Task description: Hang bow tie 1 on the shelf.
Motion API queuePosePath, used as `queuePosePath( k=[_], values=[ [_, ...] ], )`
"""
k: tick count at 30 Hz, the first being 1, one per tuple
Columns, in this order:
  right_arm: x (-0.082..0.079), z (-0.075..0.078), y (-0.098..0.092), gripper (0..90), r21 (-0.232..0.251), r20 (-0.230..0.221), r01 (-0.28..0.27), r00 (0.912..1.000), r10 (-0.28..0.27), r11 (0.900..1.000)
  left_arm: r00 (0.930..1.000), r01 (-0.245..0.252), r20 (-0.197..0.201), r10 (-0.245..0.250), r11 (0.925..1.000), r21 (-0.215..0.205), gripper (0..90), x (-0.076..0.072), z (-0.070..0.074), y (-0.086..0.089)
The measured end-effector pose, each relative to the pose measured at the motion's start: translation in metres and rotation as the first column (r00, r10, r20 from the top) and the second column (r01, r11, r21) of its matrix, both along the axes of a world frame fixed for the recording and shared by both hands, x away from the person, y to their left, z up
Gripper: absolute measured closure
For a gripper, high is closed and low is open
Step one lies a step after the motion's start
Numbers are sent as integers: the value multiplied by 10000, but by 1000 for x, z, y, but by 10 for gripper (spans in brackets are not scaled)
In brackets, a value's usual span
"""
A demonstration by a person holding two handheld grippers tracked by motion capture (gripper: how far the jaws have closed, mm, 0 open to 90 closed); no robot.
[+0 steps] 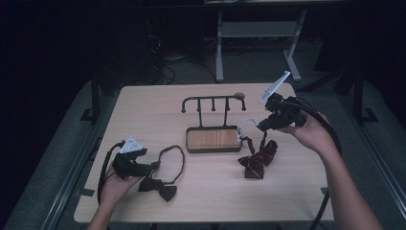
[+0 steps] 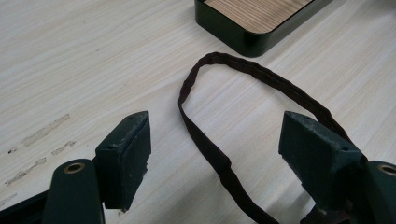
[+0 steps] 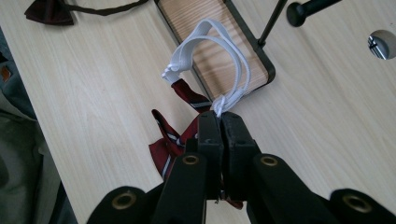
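A dark maroon bow tie with a thin strap loop lies on the table at the front left. My left gripper rests beside it, open, its jaws standing either side of the strap without pressing it. A red striped bow tie with a white elastic loop hangs partly lifted right of the stand. My right gripper is shut on the white elastic loop and holds it above the table. A black hook stand with a wooden base sits in the middle.
The stand's hook rail rises behind its base. A round cable hole is in the tabletop near the far edge. A white desk frame stands on the floor beyond the table.
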State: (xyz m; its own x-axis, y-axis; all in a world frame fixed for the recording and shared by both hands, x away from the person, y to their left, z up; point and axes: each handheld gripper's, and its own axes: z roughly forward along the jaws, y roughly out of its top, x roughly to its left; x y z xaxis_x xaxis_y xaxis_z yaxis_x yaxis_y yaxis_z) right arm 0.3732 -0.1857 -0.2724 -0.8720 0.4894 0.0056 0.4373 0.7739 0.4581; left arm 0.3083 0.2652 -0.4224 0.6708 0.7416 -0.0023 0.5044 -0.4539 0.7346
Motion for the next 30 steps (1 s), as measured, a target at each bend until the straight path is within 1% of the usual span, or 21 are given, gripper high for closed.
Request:
queuePosePath(
  k=[20,30],
  values=[
    [16,14,3,871,-33,71,155,9999,-155,9999,10000,10,-1,-10,10000,-18,257,0,0,0],
    [29,20,4,871,-76,30,334,9994,-334,9994,10000,25,12,-25,10000,-30,258,0,0,0]
  ],
)
